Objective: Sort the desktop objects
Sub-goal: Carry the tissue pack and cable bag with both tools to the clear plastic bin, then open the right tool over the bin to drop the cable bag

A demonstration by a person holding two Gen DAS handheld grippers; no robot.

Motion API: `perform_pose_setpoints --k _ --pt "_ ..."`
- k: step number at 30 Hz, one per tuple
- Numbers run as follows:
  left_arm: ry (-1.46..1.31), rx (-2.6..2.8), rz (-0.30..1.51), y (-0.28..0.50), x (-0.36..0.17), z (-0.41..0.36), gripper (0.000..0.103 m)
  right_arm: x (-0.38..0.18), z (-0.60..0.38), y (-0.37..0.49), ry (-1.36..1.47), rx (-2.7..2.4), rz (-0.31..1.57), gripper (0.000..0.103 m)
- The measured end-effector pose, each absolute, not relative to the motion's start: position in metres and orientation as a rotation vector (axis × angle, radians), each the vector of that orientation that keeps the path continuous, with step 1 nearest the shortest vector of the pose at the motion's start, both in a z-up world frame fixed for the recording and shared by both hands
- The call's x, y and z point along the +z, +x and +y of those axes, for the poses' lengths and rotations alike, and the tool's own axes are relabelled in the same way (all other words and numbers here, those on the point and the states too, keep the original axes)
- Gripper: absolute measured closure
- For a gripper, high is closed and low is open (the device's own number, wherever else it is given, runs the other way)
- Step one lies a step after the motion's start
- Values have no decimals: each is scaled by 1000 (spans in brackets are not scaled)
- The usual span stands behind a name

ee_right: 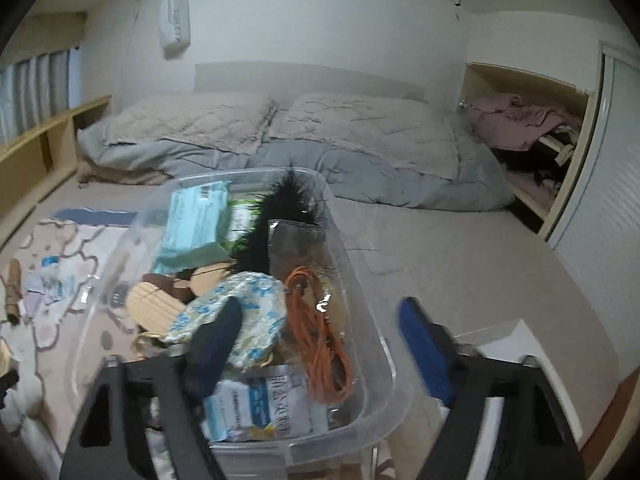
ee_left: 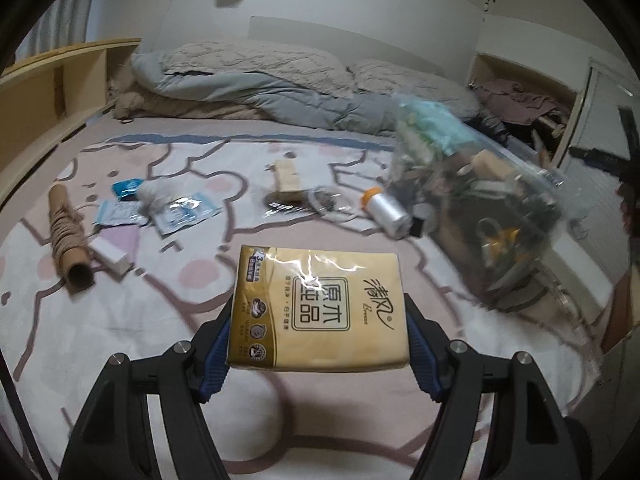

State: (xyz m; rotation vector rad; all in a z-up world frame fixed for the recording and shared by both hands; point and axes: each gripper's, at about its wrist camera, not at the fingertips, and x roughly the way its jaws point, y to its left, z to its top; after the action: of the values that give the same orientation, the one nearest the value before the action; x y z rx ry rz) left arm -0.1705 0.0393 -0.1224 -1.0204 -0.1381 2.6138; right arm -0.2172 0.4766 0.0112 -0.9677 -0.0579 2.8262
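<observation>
holding a gold plastic-wrapped pack of tissues (ee_left: 318, 312) between its blue-padded fingers, the left gripper (ee_left: 318, 344) has the pack clenched by its two long sides and lifted clear of the pink-and-white patterned blanket (ee_left: 120, 320). off to its right a clear plastic storage bin (ee_left: 480, 208), already crammed with odds and ends, hangs tilted in the air and badly smeared.

from the right wrist view, the right gripper (ee_right: 320, 344) has one dark finger (ee_right: 216, 344) down inside that bin among a floral pouch (ee_right: 244, 312) and a coil of orange cord (ee_right: 316, 332), the other blue finger (ee_right: 424, 344) outside the wall. the near rim sits between them, but i cannot tell whether the pads actually press on it.

to do this step well, i'd say bring the tissues over the bin's open top while it is kept level, lower them onto the pile, then let go; the bin looks full, so a flat placing should stop it sliding off.

left on the blanket: a brown cardboard tube wound with twine (ee_left: 68, 236), a small white box (ee_left: 110, 256), some blue-and-clear packets (ee_left: 176, 210), a small wooden block (ee_left: 288, 180) and an orange-capped spool of clear thread (ee_left: 386, 208).

the bin's lower contents are a blur in the left view, and its near corner is cut off below in the right.
</observation>
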Motion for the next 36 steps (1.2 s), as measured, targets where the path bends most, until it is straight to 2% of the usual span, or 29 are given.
perform_pose_setpoints --k 3,9,12,18,21,27,36 --pt "-1001 2575 -168 -174 -107 56 29 7 480 -231 -1023 2843 55 61" --pt "-944 2534 -159 -179 -78 94 29 -9 497 -277 -1181 2759 280 66" --pt "-931 2519 -146 -181 -70 108 29 -26 508 -306 -1378 2645 403 66" --pt "-932 2480 -140 -188 -57 133 29 -38 496 -322 -1481 2583 234 66" --pt "-924 2468 -119 -192 -49 146 29 -30 499 -309 -1419 2641 272 66" --pt "-895 2435 -89 -200 -30 178 29 0 500 -239 -1070 2853 325 66" --pt "-1002 2331 -208 -222 -20 240 29 1 498 -168 -867 2983 346 66"
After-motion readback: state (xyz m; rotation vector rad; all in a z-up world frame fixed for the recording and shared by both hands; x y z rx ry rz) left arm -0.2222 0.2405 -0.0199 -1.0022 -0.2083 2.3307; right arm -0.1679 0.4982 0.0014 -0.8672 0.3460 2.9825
